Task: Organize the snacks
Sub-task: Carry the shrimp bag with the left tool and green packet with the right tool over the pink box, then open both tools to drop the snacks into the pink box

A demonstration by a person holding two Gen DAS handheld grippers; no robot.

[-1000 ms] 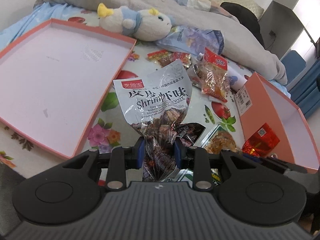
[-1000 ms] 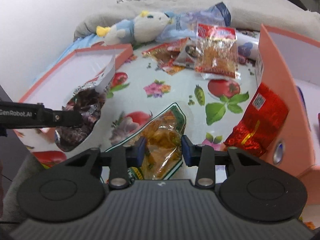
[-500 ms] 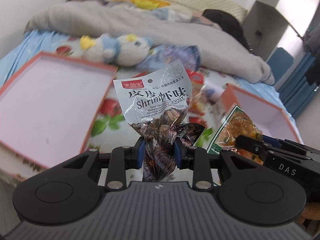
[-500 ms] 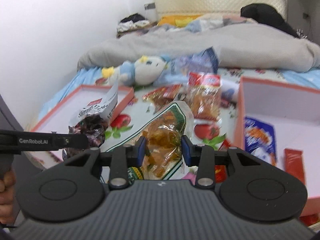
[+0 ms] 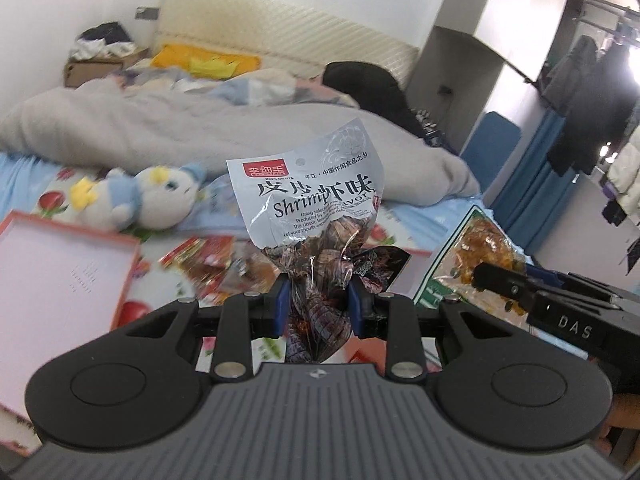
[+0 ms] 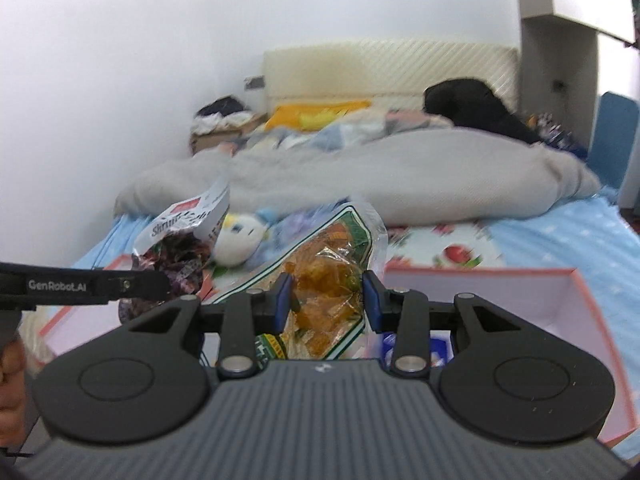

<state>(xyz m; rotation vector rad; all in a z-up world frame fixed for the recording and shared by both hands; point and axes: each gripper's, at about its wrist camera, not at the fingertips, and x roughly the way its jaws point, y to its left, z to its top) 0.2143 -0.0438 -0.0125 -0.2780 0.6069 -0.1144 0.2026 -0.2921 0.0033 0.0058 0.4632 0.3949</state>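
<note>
My left gripper (image 5: 318, 304) is shut on a silver shrimp-flavour snack bag (image 5: 312, 216) and holds it up above the bed. My right gripper (image 6: 326, 300) is shut on a clear green-edged bag of orange snacks (image 6: 324, 264), also lifted. The right gripper's bag shows in the left wrist view (image 5: 476, 248), to the right. The shrimp bag shows in the right wrist view (image 6: 180, 236), to the left. A pink box lid (image 5: 60, 280) lies at the left. A pink box (image 6: 540, 300) sits below the right gripper.
Loose snack packets (image 5: 200, 256) lie on the flowered sheet. A plush toy (image 5: 140, 200) rests behind them. A grey duvet (image 5: 200, 128) covers the far bed. A blue packet (image 6: 436, 348) lies inside the pink box.
Both grippers have risen and tilted up with their bags, so the bed surface has dropped low in both views. The right gripper has moved over the pink box.
</note>
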